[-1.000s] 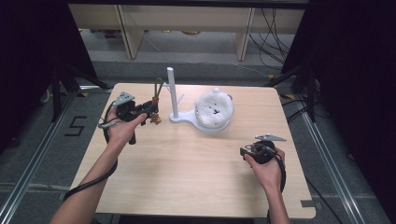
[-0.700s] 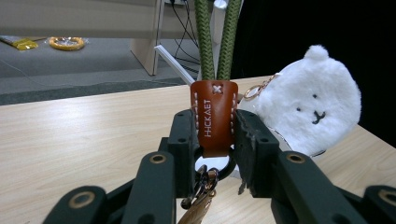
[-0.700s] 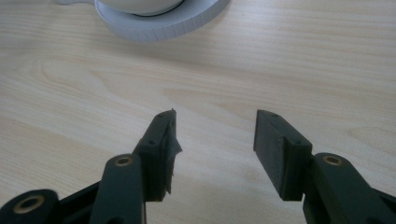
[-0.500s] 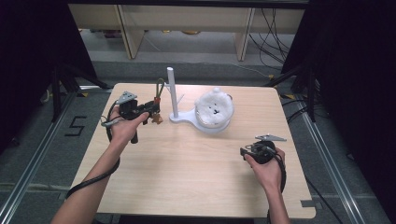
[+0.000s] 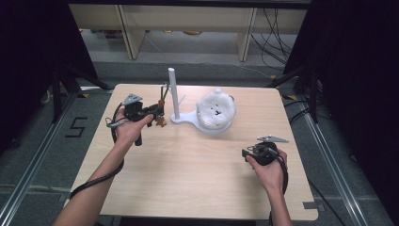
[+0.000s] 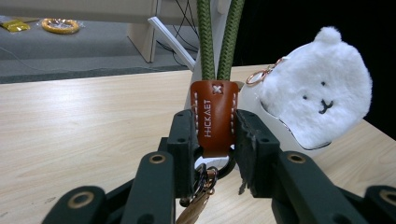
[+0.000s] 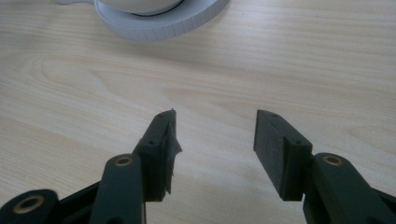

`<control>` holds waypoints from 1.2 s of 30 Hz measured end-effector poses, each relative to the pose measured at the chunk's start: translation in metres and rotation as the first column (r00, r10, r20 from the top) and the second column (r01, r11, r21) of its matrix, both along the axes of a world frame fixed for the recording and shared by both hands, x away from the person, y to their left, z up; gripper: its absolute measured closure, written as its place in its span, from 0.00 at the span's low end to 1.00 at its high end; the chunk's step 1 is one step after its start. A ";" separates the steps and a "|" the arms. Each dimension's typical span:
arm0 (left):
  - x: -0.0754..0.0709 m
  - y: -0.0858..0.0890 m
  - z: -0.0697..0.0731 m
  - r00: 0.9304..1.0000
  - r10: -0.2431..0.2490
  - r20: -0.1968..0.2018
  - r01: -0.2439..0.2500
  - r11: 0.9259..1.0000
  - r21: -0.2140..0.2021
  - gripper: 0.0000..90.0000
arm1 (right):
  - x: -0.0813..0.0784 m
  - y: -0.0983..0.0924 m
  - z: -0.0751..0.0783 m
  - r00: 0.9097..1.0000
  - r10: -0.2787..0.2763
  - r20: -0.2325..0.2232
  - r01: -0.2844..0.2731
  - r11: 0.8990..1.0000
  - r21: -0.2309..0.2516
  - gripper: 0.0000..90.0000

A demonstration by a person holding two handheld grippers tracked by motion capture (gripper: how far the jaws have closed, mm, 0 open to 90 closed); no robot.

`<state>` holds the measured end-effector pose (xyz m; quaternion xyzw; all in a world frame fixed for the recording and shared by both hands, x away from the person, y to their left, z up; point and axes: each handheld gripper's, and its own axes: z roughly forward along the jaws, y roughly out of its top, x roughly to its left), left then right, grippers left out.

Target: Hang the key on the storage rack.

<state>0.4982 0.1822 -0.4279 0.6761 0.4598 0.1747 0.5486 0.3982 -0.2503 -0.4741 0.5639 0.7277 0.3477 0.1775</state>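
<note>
Left gripper [image 6: 212,135] jaws pinching brown leather tag [image 6: 214,116] – right gripper [image 7: 212,149] jaws spread, nothing between

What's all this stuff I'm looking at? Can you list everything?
Table: one, light wood, centre.
Stand: one, white, upright post on a round base, far middle of table.
Plush bear: one, white, on the stand's base.
Key strap: one, brown leather tab with green cord loop, clamped beside the post.
Shelving: pale wood, beyond the table.
Left gripper: one, black, shut on the tab.
Right gripper: one, black, open, over the table's near right.
</note>
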 end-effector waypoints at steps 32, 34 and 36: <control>-0.004 -0.003 -0.010 0.998 -0.010 0.055 -0.003 0.975 0.220 0.46 | -0.001 0.001 0.001 1.000 0.005 0.006 -0.005 1.000 0.021 0.55; -0.010 0.002 -0.012 0.998 -0.010 0.059 -0.005 0.972 0.236 0.43 | -0.001 0.001 0.001 1.000 0.001 0.002 -0.001 1.000 0.026 0.55; -0.014 0.006 -0.013 0.998 -0.012 0.062 -0.003 0.970 0.244 0.41 | -0.001 0.001 0.001 1.000 0.004 0.008 -0.004 1.000 0.023 0.55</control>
